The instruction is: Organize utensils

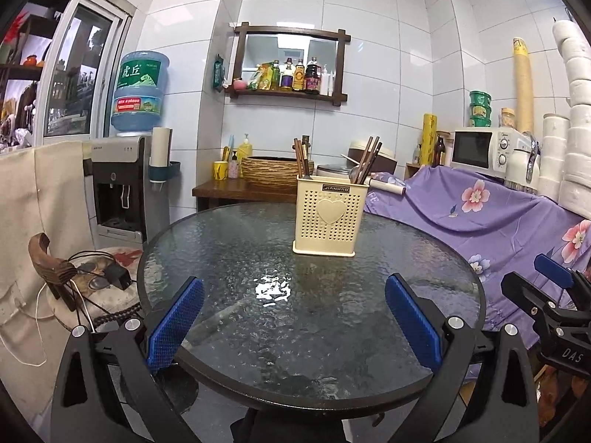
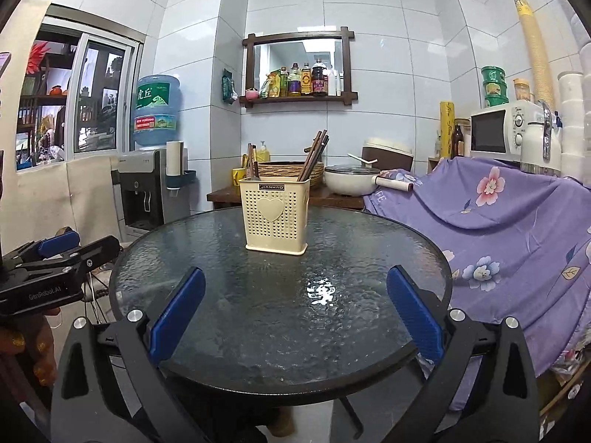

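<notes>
The cream perforated utensil holder (image 2: 274, 214) stands upright past mid-table on the round glass table (image 2: 155, 258); chopsticks (image 2: 314, 155) and a spoon (image 1: 355, 173) stand in it, handles leaning up and right. Judged light, stiff and smooth, the sticks are best pinched at their exposed upper shafts. Left gripper (image 1: 293, 317) and right gripper (image 2: 295, 313) both hang wide open and empty at the table's near edge.

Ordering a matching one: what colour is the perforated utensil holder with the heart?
Cream perforated plastic utensil holder, clearest in the right wrist view.
</notes>
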`<state>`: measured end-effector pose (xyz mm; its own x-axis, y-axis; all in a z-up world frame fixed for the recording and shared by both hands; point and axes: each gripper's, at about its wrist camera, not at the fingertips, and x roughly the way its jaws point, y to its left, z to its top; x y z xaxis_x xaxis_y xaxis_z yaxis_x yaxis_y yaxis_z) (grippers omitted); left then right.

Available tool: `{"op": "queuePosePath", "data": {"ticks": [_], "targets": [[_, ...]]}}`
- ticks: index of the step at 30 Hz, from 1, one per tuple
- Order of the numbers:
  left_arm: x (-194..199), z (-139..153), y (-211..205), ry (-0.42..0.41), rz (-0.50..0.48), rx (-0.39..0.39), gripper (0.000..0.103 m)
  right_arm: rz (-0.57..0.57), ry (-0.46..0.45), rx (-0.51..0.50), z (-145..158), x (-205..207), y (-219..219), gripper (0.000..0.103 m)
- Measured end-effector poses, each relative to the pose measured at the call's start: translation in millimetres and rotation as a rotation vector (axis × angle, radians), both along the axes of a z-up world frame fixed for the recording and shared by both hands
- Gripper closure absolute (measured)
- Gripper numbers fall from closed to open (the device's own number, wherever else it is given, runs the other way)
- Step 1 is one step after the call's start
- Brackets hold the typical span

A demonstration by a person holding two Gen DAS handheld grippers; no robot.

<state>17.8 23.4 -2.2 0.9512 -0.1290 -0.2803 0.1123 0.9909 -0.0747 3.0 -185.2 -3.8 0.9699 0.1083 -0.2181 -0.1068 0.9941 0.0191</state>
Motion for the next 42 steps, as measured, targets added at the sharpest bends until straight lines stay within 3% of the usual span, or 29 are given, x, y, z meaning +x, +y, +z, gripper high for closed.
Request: {"op": "queuePosePath", "data": {"ticks": [42], "targets": [[-3.3, 0.8, -7.4, -0.006, -0.005, 0.022, 0.007, -0.004, -0.006, -0.001, 5.2, 0.3, -5.3, 0.006]]}}
